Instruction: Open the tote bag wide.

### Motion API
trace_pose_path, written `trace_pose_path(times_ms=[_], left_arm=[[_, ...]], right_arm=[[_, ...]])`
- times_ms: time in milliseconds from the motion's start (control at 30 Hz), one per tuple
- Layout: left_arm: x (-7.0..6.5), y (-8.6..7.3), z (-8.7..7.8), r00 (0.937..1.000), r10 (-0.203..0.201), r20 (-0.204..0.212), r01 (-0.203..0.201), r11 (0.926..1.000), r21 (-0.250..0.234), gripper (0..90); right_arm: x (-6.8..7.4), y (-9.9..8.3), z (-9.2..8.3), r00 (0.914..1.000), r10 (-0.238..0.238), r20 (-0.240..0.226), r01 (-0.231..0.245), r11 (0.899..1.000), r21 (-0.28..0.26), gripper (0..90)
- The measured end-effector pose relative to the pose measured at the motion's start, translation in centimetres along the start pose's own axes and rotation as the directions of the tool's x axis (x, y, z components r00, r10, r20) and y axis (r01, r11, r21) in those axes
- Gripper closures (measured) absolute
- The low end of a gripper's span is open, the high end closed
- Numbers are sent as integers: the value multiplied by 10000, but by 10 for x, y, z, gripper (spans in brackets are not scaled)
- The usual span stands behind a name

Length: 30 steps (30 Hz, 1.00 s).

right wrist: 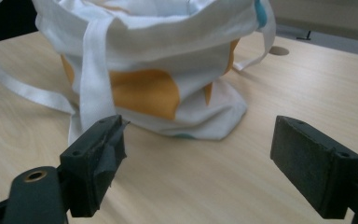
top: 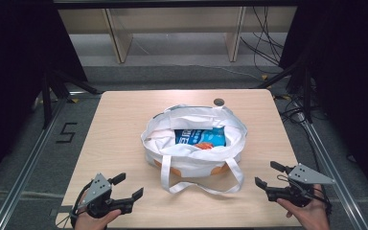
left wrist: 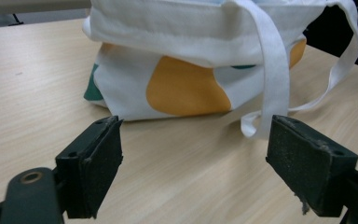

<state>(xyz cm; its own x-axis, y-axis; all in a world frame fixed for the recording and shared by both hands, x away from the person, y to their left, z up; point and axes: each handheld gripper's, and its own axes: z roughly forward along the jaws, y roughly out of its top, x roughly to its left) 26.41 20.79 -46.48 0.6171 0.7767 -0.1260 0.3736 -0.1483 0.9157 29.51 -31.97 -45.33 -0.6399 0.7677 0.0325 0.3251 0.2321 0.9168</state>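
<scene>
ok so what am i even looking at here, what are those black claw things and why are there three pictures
The black claws are hand-held grippers, each with two jaws, and a person holds one in each hand. The high view comes from a camera above the table: the left gripper is at the bottom left and the right gripper at the bottom right, both near the front edge. The other two pictures come from small cameras that ride on each gripper and look out between its own jaws.

On the wooden table sits a white cloth bag with orange and green patches and long white handles. A blue packet shows in its open top. Both grippers are open, point at the bag and hold nothing.
</scene>
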Motion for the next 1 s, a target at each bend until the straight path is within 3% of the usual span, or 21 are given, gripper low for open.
trace_pose_path(times_ms=[133,167,200,300,400,433,467,533,567,600,633,933,1000], left_arm=[[-4,-7,2,9999,90,70,-91,9999,106,160],[-7,-9,3,10000,-43,-51,44,9998,191,160],[-8,-11,4,10000,28,1,-28,9996,270,160],[-14,-17,8,9997,244,55,-246,9984,511,160],[-17,-20,12,9994,323,129,-331,9969,717,160],[-17,-21,14,9993,346,163,-356,9969,698,160],[-17,-21,14,9988,487,16,-487,9951,865,160],[-17,-22,15,9990,438,-29,-435,9962,761,160],[-14,-21,14,9977,673,106,-680,9936,903,160],[-15,-21,15,9988,482,-2,-480,9953,843,160],[-14,-21,15,9974,713,32,-714,9942,810,160],[-13,-20,15,9975,705,37,-705,9939,843,160],[-12,-20,15,9981,605,87,-610,9951,782,160]], right_arm=[[5,-9,-2,9999,82,-86,-80,9996,277,185],[7,-11,-3,9996,195,-180,-188,9990,414,185],[7,-13,-3,9998,-10,-200,18,9993,365,187],[12,-20,-6,9997,51,-253,-31,9969,780,191],[14,-28,-7,9995,-106,-305,129,9970,762,194],[16,-30,-8,9993,59,-381,-22,9952,978,197],[15,-32,-9,9992,-162,-363,195,9956,922,198],[15,-36,-10,9991,-233,-366,270,9941,1054,198],[15,-37,-10,9989,-261,-387,297,9948,969,199],[16,-39,-11,9990,42,-438,7,9938,1111,200],[15,-39,-11,9988,-45,-478,98,9936,1122,200],[14,-42,-8,9985,-356,-411,403,9920,1200,199],[15,-42,-8,9988,-173,-468,233,9911,1309,199]])
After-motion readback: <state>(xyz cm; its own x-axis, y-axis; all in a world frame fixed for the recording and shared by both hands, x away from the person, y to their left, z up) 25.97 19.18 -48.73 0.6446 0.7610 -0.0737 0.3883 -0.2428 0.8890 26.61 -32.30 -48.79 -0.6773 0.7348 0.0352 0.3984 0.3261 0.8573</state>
